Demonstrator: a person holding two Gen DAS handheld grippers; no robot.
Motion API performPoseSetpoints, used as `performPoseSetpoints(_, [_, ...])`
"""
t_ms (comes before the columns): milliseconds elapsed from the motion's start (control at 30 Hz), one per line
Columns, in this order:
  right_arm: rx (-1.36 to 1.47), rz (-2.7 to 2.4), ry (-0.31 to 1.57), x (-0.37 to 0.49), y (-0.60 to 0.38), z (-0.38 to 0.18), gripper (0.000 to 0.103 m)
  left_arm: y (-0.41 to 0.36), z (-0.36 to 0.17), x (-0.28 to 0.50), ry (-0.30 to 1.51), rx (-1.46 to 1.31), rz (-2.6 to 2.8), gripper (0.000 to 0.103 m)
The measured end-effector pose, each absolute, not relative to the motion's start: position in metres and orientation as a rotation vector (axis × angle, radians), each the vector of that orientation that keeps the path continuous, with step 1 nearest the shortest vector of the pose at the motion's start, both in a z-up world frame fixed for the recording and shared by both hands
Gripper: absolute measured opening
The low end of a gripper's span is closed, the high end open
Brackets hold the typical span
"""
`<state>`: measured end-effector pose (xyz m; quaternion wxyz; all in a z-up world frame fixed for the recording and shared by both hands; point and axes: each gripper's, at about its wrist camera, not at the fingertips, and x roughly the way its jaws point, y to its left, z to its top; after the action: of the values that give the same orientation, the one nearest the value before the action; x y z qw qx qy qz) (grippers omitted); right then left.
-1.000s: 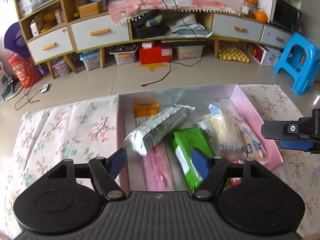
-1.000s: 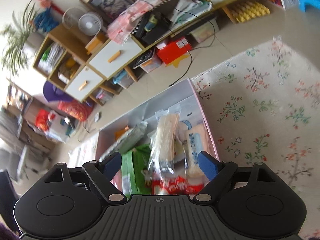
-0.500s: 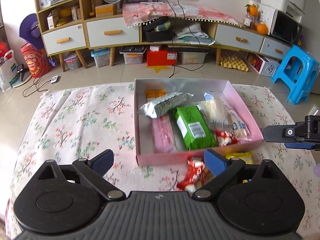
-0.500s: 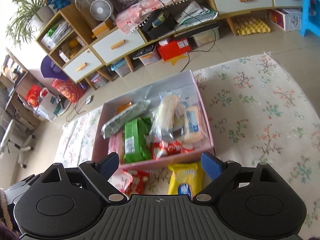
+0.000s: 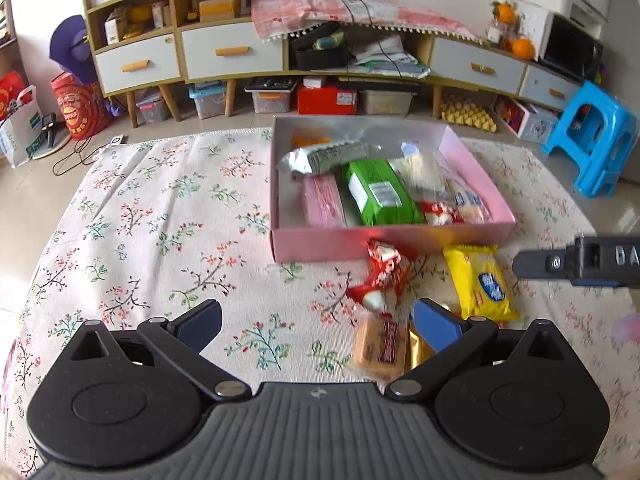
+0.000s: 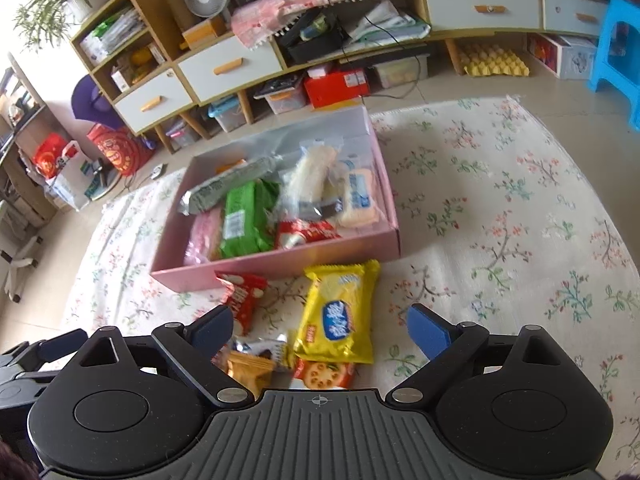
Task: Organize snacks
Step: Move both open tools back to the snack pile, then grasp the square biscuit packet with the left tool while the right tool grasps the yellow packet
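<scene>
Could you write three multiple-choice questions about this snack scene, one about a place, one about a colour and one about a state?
1. Where does the yellow packet lie?
A. inside the pink box
B. on the floral cloth in front of the pink box
C. on the blue stool

2. What colour is the large packet in the middle of the pink box?
A. green
B. purple
C. black

3. What is between the right gripper fingers?
A. a held packet
B. a cup
C. nothing gripped

Answers: 1 B, the packet rests on the cloth outside the front wall. 2 A, the green packet shows there. 3 C, the jaws are opening, gripping nothing.
</scene>
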<state>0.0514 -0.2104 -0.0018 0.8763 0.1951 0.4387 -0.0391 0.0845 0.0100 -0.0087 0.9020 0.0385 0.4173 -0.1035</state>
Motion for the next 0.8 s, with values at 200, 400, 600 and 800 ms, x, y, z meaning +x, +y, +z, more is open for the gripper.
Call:
performPoseSetpoints(200, [0.481, -0.158, 0.936, 0.055, -0.227, -0.011, 0.095, 0.008, -0.026, 0.079, 0.913, 0.101, -0.208, 0.102])
performPoseSetpoints(400, [0.515, -0.198, 0.997, 0.060, -0.234, -0.026, 0.095, 0.004, -0.039, 0.080, 0.957, 0.119, -0.220, 0.098])
performPoseSetpoints(600, [0.485, -0.212, 1.035, 0.064, -0.230, -0.038, 0.095, -0.007, -0.050, 0.079, 0.987, 0.161, -0.277, 0.084])
performPoseSetpoints(800, [0.478, -0.215, 1.050, 0.069, -0.227, -0.044, 0.095, -0.012, -0.050, 0.078, 0.977, 0.168, -0.339, 0.071])
